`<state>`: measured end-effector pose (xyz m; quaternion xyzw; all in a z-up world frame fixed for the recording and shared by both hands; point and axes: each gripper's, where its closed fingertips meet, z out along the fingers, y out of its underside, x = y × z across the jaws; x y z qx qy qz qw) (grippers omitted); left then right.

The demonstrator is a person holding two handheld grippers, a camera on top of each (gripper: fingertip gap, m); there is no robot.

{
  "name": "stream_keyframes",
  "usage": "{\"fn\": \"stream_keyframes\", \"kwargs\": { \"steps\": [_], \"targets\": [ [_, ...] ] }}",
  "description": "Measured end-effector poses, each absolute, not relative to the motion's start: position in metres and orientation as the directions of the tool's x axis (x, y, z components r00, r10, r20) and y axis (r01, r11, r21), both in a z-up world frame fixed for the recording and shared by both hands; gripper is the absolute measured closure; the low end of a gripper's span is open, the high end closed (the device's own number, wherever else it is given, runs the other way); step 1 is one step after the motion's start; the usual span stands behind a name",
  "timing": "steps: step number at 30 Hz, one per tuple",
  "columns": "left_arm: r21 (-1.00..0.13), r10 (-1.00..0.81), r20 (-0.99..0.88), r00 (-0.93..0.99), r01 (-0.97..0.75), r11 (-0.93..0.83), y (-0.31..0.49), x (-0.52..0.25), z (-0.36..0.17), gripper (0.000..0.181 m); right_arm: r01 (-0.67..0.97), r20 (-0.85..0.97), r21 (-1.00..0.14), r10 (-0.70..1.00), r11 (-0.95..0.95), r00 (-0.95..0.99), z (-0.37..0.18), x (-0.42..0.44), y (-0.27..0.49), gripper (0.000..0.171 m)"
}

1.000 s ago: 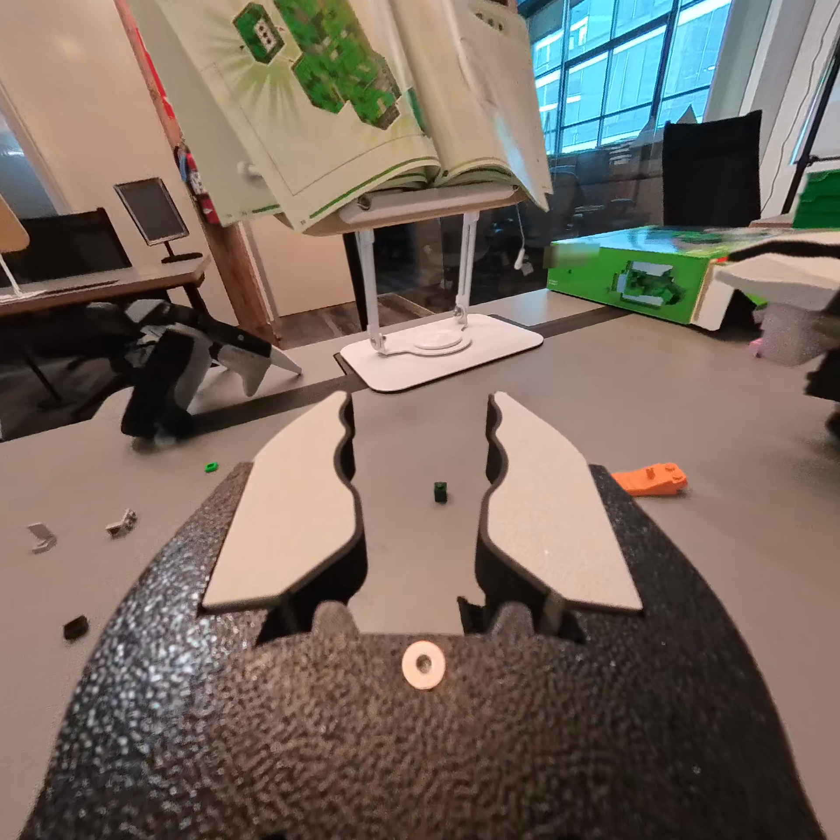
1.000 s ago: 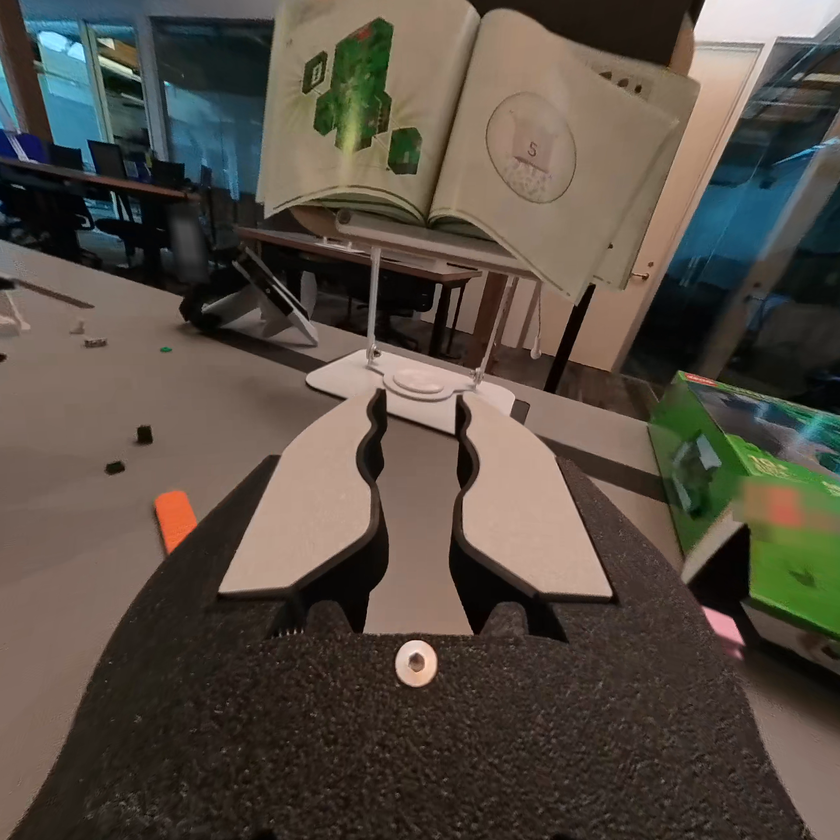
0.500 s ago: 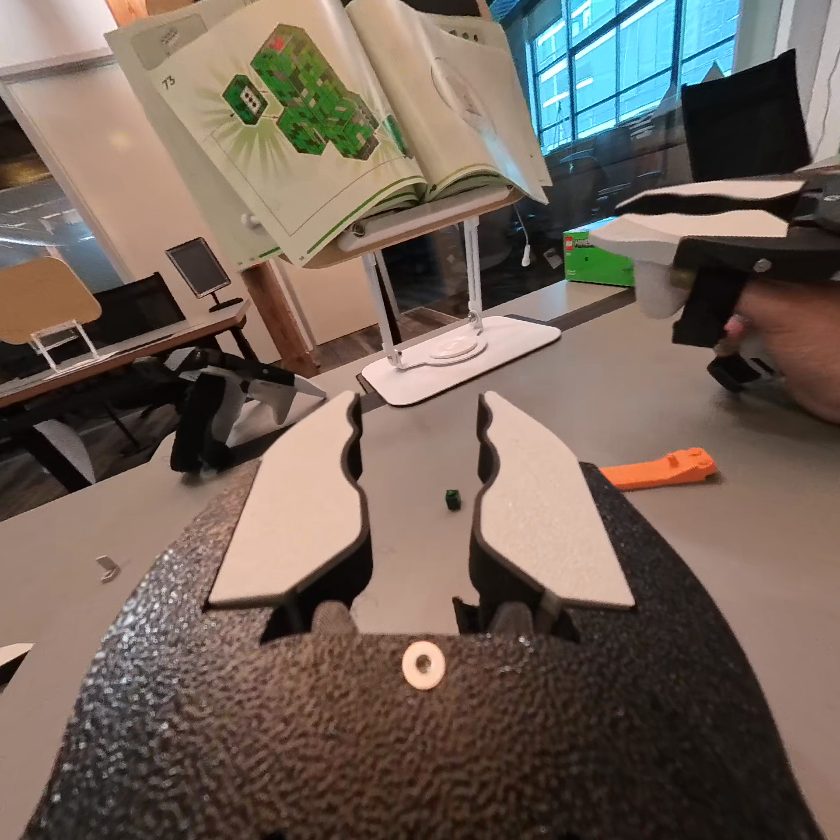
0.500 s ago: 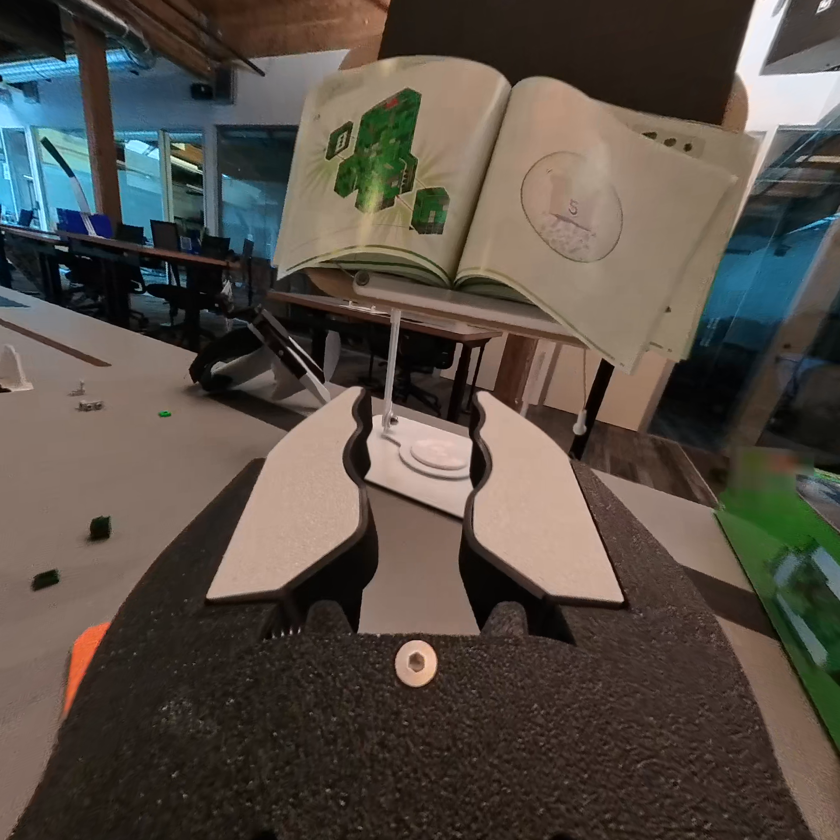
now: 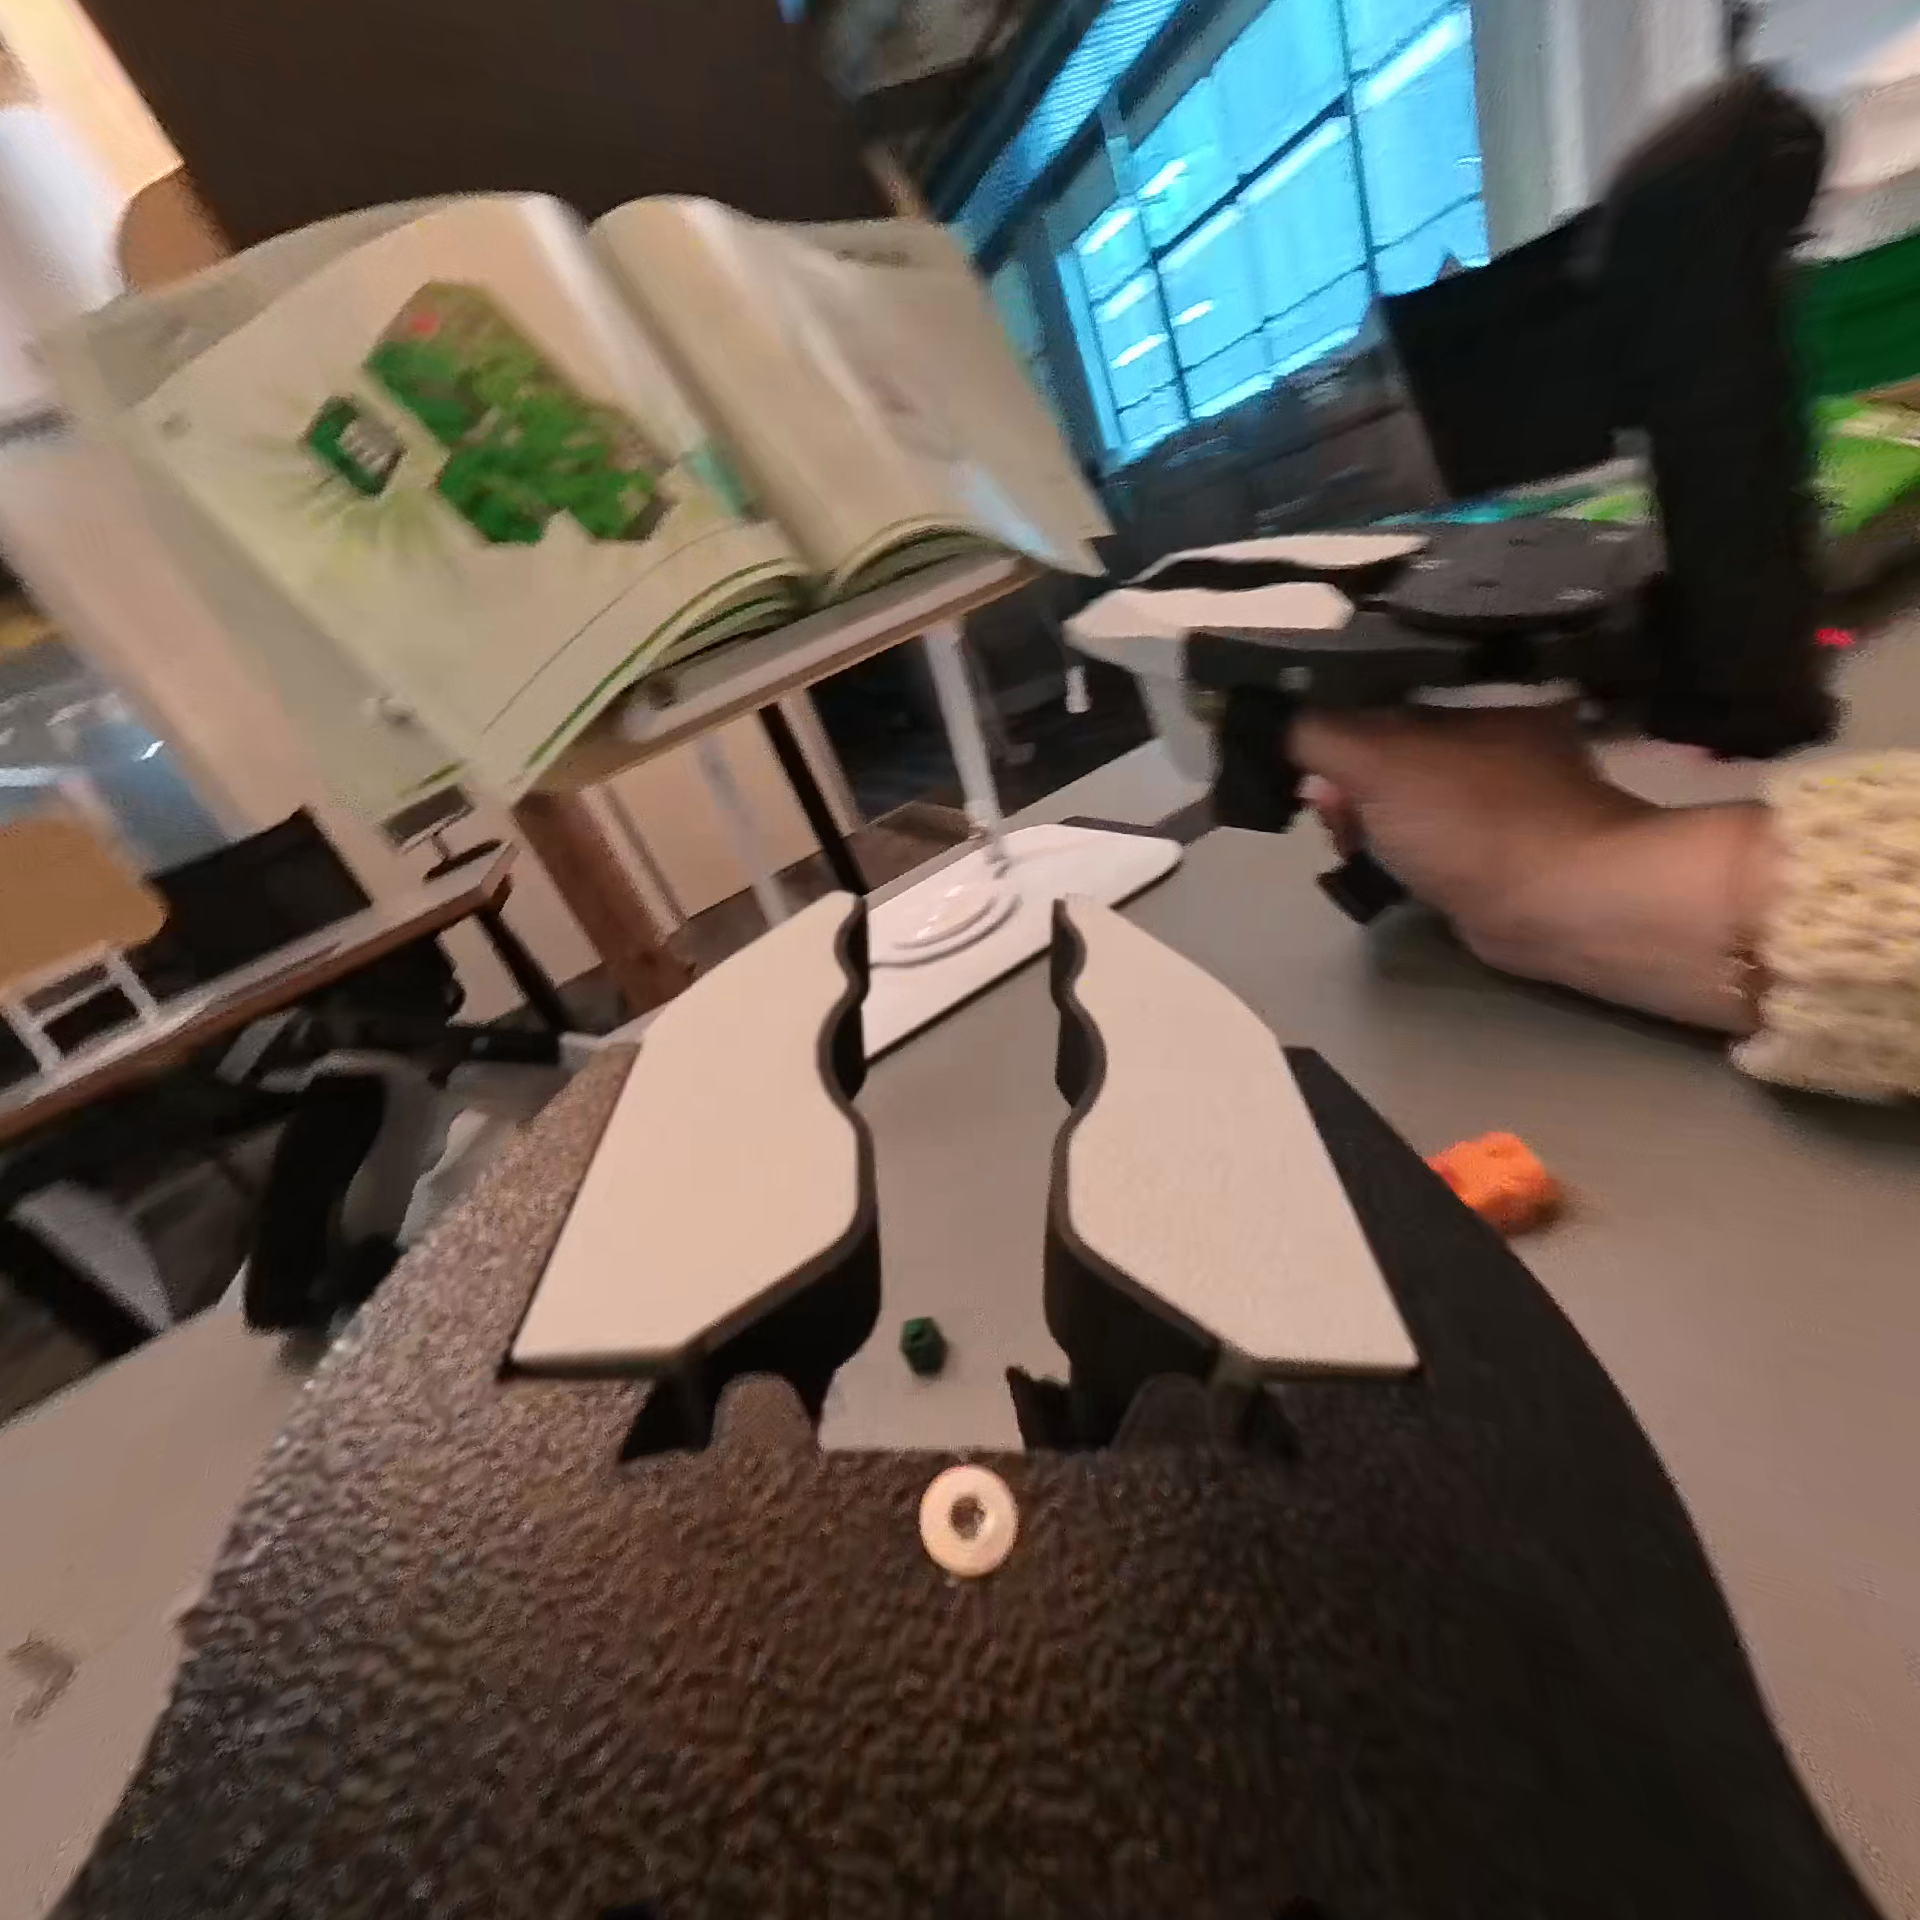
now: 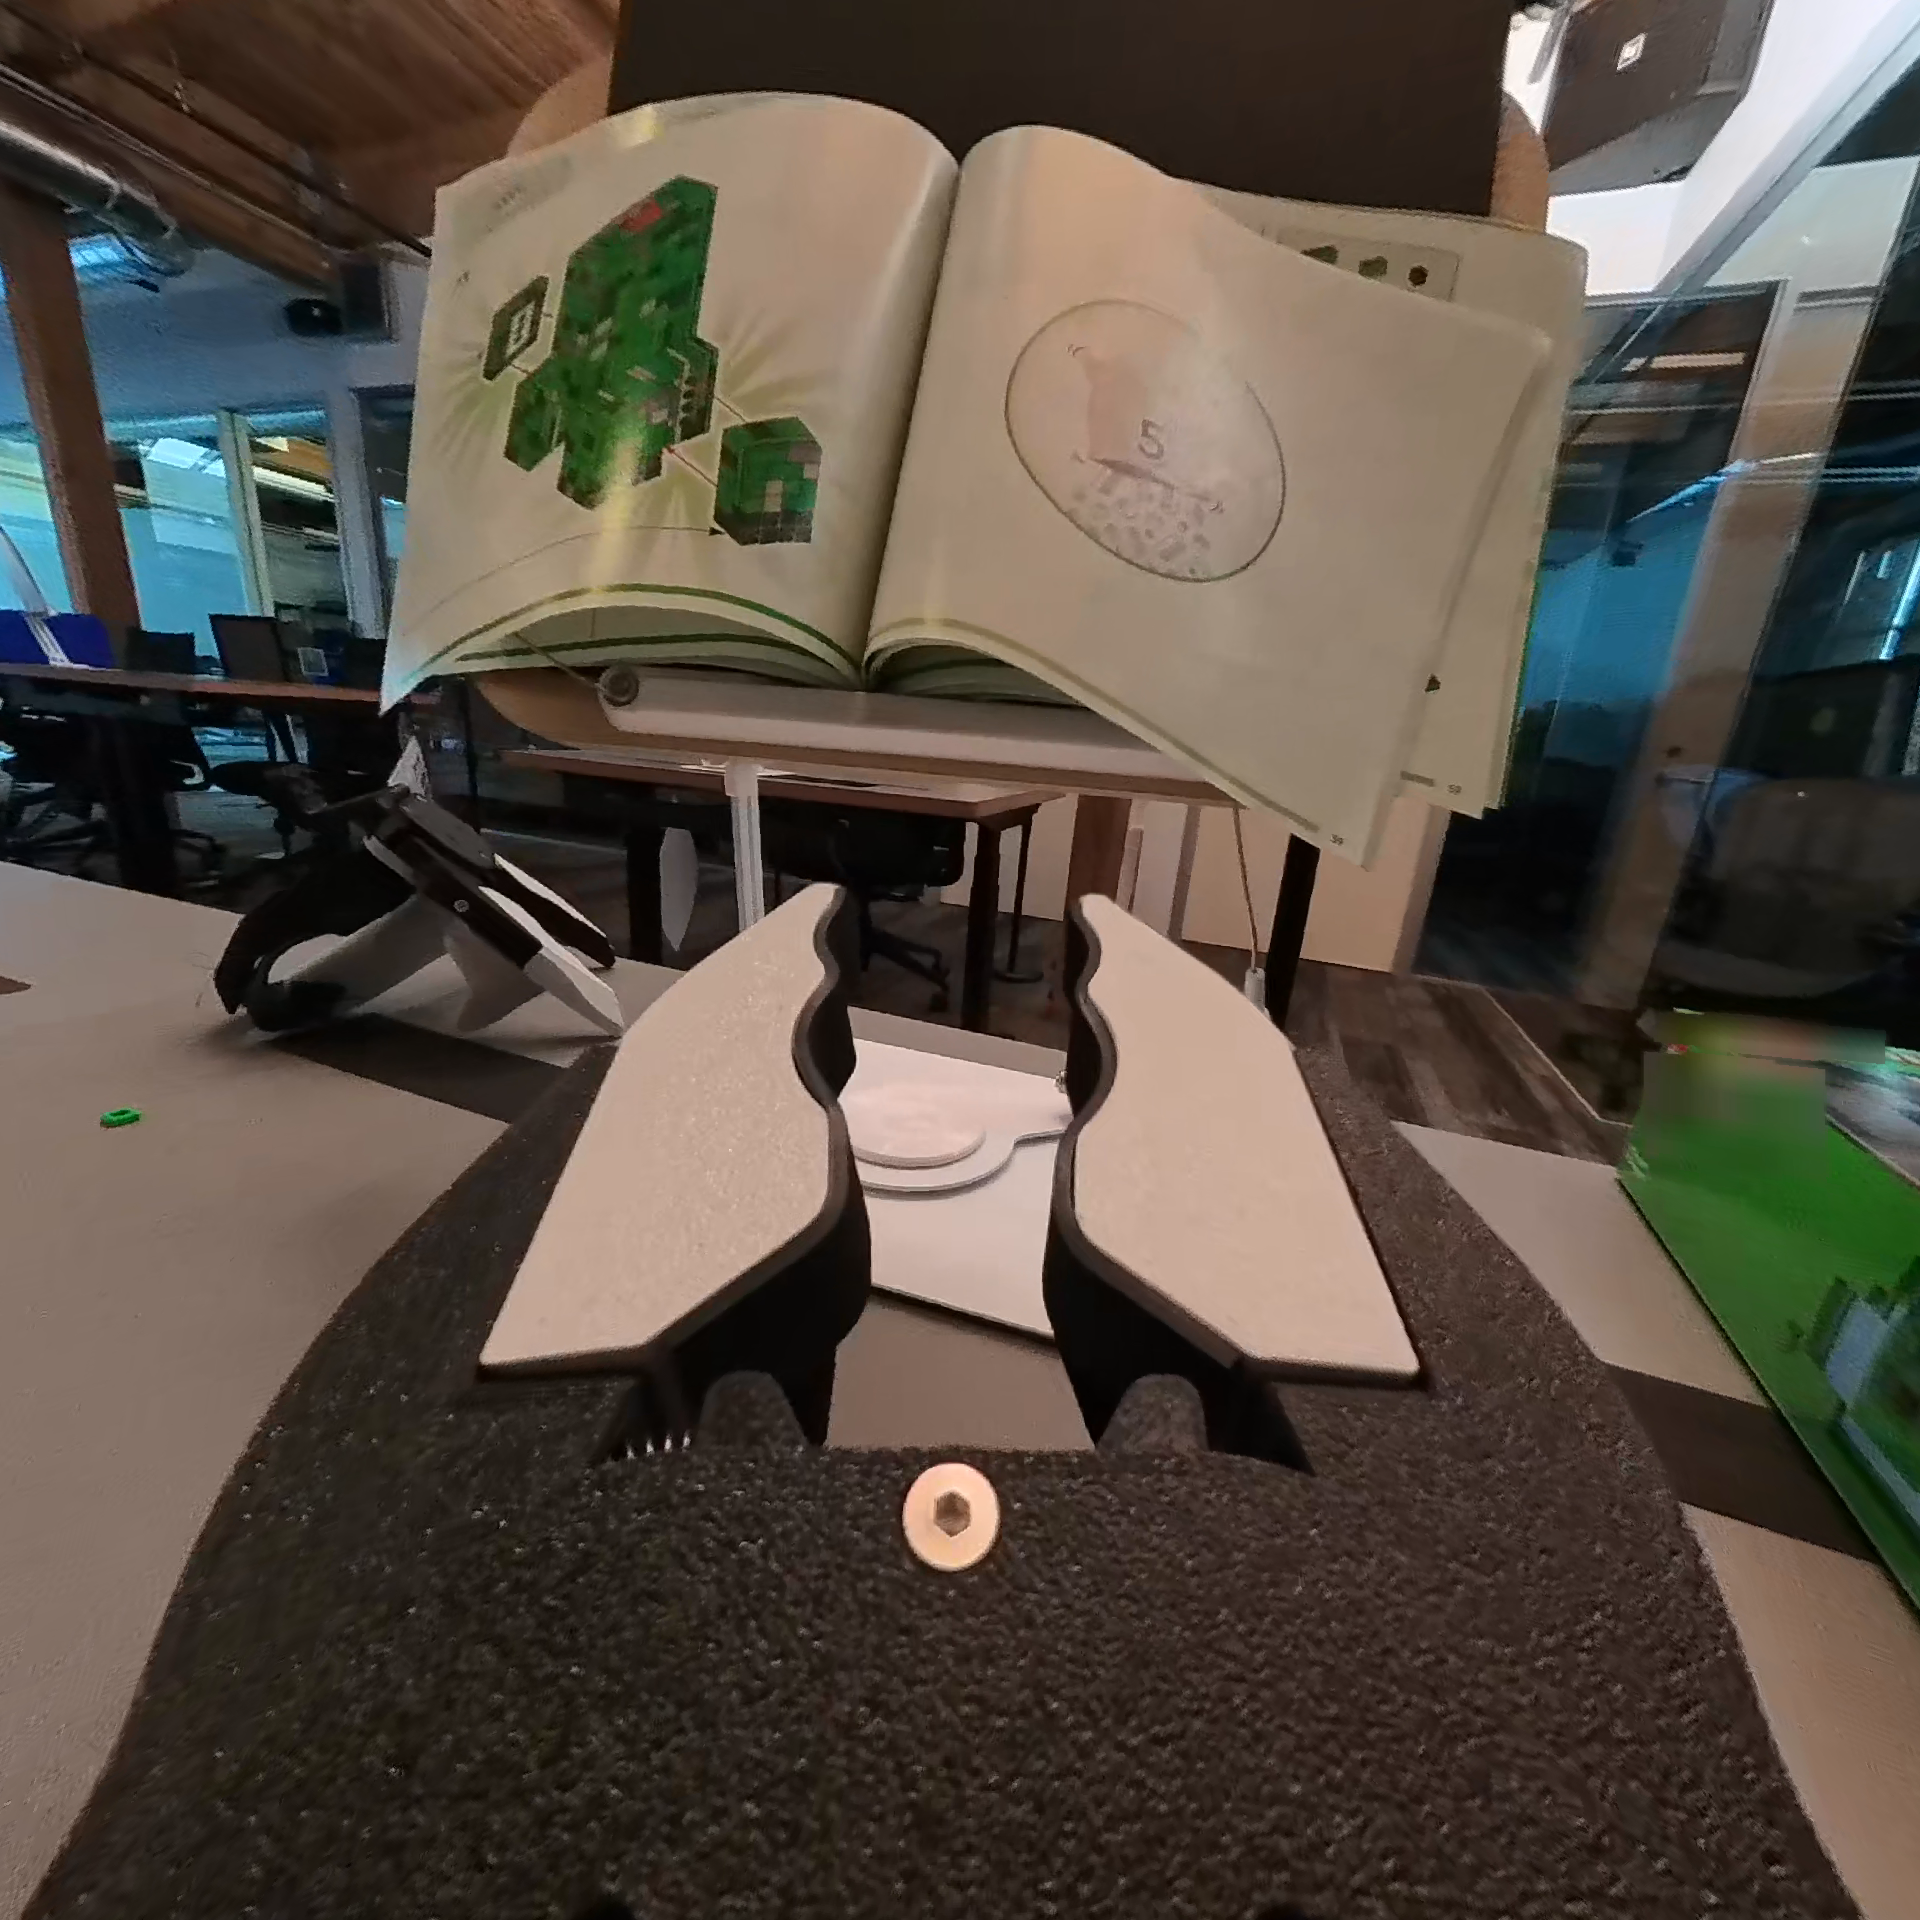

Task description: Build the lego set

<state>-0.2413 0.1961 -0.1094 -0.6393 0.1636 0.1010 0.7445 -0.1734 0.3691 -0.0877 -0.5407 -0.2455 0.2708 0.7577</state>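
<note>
**Both grippers lift toward the manual; bricks left on the table**

The grey table (image 6: 208, 1299) carries a white stand holding the open, green-illustrated instruction booklet (image 6: 935, 436). Since a second ago both tools have risen and swung toward its pages, the left view tilting and blurring. The left gripper (image 5: 956, 925) gapes moderately, empty; the right gripper (image 6: 951, 914) has widened, also empty. The orange brick separator (image 5: 1496, 1195) lies right of the left fingers, and the small dark-green brick (image 5: 921, 1342) now sits untouched near their base. Likely a pause to check the next step.
</note>
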Motion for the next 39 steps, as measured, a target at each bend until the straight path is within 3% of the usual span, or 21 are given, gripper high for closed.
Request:
{"fn": "stream_keyframes", "kwargs": {
  "steps": [7,10,17,20,23,26,32,34,39],
  "targets": [
    [-0.854,-0.276,-0.519,0.809,-0.481,0.198,0.14,-0.152,-0.128,0.178,-0.091,0.116,-0.964,0.701,0.251,0.703,-0.096,-0.178,0.361,0.141],
    [-0.799,-0.291,-0.6,0.745,-0.54,0.266,0.121,-0.144,-0.129,0.181,-0.05,0.158,-0.966,0.735,0.253,0.659,-0.1,-0.187,0.348,0.142],
    [-0.883,-0.033,-0.455,0.89,-0.446,0.143,0.139,-0.276,-0.113,0.181,0.049,0.247,-0.963,0.803,0.264,0.543,-0.11,-0.2,0.304,0.151],
    [-0.928,0.071,-0.352,0.933,-0.358,0.105,0.14,-0.335,-0.11,0.181,0.083,0.247,-0.969,0.901,0.233,0.357,-0.119,-0.209,0.269,0.147],
    [-0.964,0.105,-0.234,0.967,-0.244,0.104,0.138,-0.361,-0.11,0.181,0.269,0.085,-0.961,0.994,0.064,0.069,-0.145,-0.21,0.234,0.13],
    [-0.97,0.091,-0.207,0.974,-0.217,0.113,0.138,-0.361,-0.109,0.181,0.5,-0.099,-0.864,0.994,-0.061,-0.049,-0.184,-0.196,0.206,0.119],
    [-0.955,0.074,-0.265,0.962,-0.272,0.12,0.137,-0.351,-0.108,0.181,0.705,-0.003,-0.707,0.997,0.053,-0.078,-0.223,-0.182,0.196,0.127],
    [-0.953,0.07,-0.269,0.961,-0.275,0.123,0.137,-0.35,-0.108,0.181,0.712,0.027,-0.696,0.995,0.091,-0.101,-0.223,-0.184,0.193,0.153],
    [-0.963,0.113,-0.254,0.961,-0.262,0.068,0.14,-0.359,-0.115,0.181,0.717,0.17,-0.694,0.982,0.063,0.079,-0.219,-0.204,0.245,0.156]
  ]
}}
